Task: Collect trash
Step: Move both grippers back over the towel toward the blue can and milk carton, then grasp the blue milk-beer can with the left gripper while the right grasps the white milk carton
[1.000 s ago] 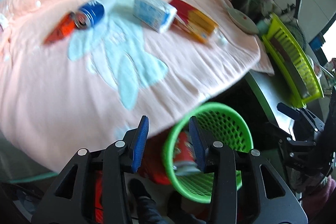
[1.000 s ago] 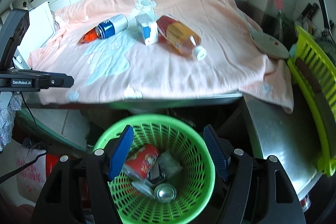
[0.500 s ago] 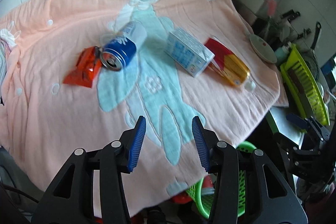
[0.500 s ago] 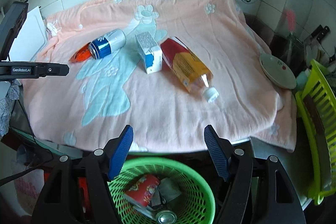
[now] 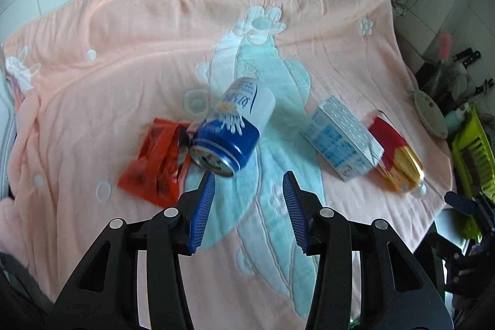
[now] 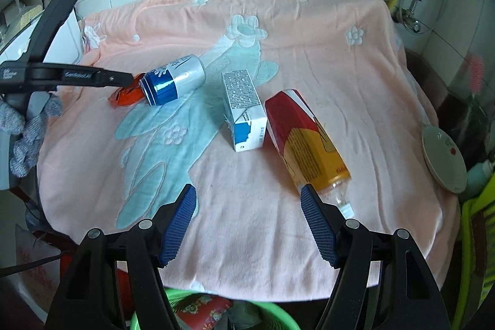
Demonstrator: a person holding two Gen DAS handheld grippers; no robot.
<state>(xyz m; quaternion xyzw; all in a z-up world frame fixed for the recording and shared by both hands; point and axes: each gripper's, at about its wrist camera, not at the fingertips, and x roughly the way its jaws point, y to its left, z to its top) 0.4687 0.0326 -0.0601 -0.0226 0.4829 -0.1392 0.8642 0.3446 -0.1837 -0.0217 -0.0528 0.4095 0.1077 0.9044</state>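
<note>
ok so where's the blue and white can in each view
Left wrist: the blue and white can lies centre, just ahead of the open left gripper.
Right wrist: upper left, can on its side.
Shared landmark: the red wrapper touching its blue end.

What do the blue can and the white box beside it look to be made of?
Blue can: looks like thin metal, glossy, with a bright silvery rim and top. White box: probably coated paperboard carton, smooth with a slight sheen, with sharp folded edges and printed panels.
</note>
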